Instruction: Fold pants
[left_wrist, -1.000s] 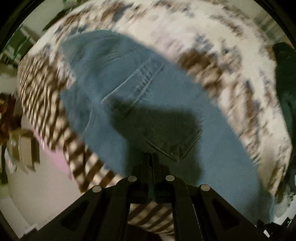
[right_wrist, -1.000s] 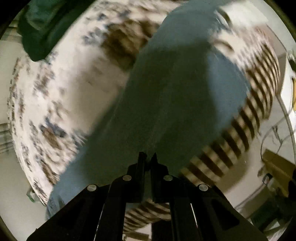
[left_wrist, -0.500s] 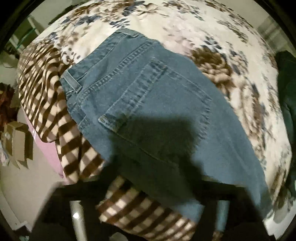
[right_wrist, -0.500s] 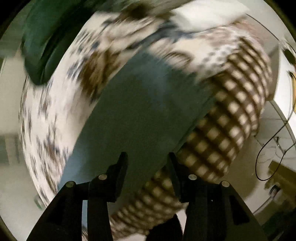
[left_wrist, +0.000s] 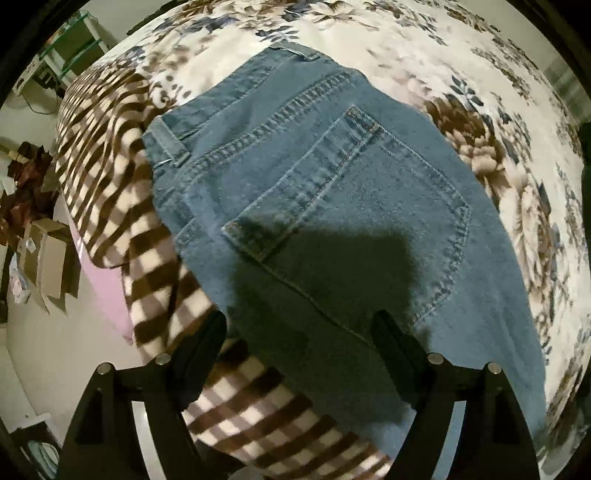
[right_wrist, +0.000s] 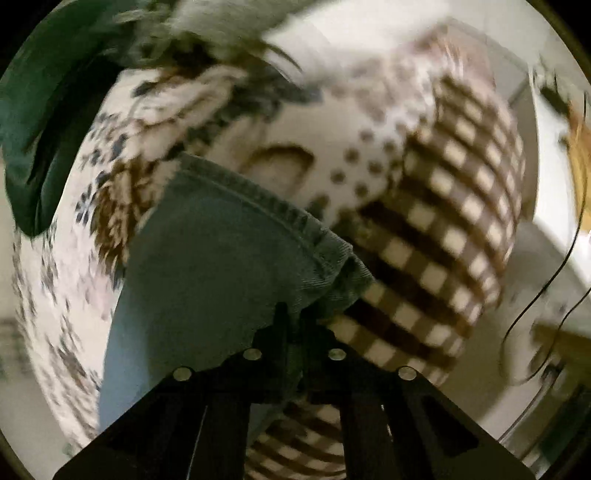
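Note:
Blue jeans (left_wrist: 332, 192) lie flat on a floral bedspread (left_wrist: 480, 92), back pocket up, waistband toward the upper left. My left gripper (left_wrist: 299, 336) is open and empty, hovering over the seat area near the bed's edge. In the right wrist view the leg end of the jeans (right_wrist: 221, 258) shows its hem, bunched at the lower right. My right gripper (right_wrist: 293, 325) is shut on the denim just below the hem.
A brown-and-cream checked blanket (left_wrist: 122, 206) hangs over the bed's side and shows in the right wrist view (right_wrist: 443, 240) too. A dark green garment (right_wrist: 40, 122) lies at the far left. Cardboard boxes (left_wrist: 44, 258) stand on the floor. A cable (right_wrist: 546, 280) hangs at the right.
My left gripper opened, let go of the jeans and drew back. My right gripper opened, moved along the leg to the hem end and shut on the denim there.

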